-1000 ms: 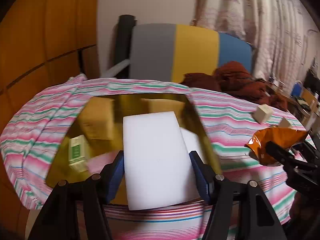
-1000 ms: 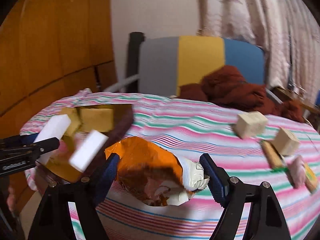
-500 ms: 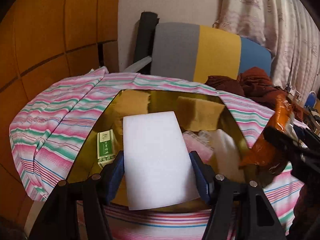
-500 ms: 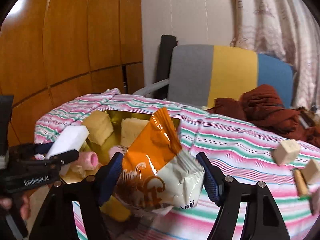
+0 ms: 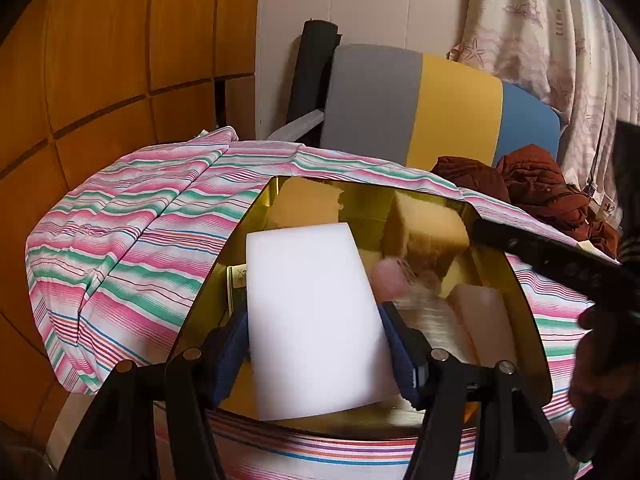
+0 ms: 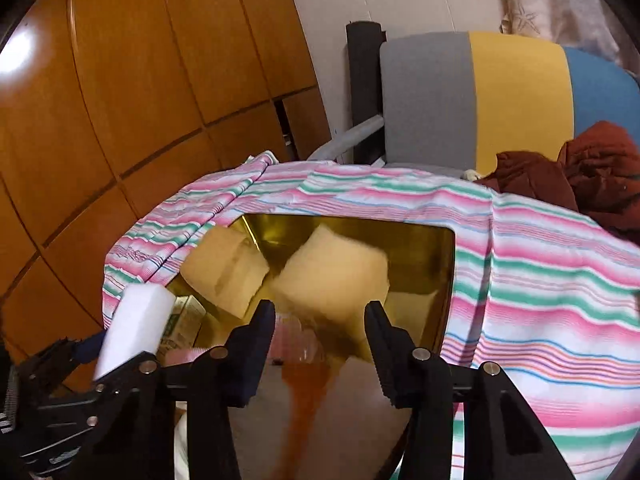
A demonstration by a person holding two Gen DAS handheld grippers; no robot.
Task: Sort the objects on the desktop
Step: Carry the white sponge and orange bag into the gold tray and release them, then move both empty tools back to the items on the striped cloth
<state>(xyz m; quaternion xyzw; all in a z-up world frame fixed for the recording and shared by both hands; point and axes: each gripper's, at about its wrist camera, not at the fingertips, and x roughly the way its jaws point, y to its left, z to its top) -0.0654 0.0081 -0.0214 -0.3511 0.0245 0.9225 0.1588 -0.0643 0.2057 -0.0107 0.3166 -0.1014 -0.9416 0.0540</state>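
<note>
My left gripper (image 5: 314, 316) is shut on a white sponge block (image 5: 308, 344) and holds it over the near end of the gold tray (image 5: 224, 280). My right gripper (image 6: 320, 312) hovers over the same tray (image 6: 444, 280), its jaws drawn closer but still apart, with nothing between the tips. Below it the orange snack bag (image 6: 304, 396) is a blurred streak dropping toward the tray. In the tray lie two yellow sponges (image 6: 332, 276) (image 6: 224, 276), a pink item (image 5: 388, 280) and a small green-and-white box (image 6: 184, 320). The left gripper (image 6: 80, 364) and its sponge (image 6: 140, 324) show at the lower left.
A pink, green and white striped cloth (image 5: 140, 240) covers the table and hangs over its left edge. Behind it stands a grey, yellow and blue chair (image 5: 416, 108) with rust-brown clothes (image 5: 540, 184) piled on it. Wood panelling (image 5: 100, 80) closes off the left.
The right gripper swung left from the table's middle to above the tray; the snack bag left its jaws, which narrowed. The left gripper shifted a little along the tray, still holding the sponge.
</note>
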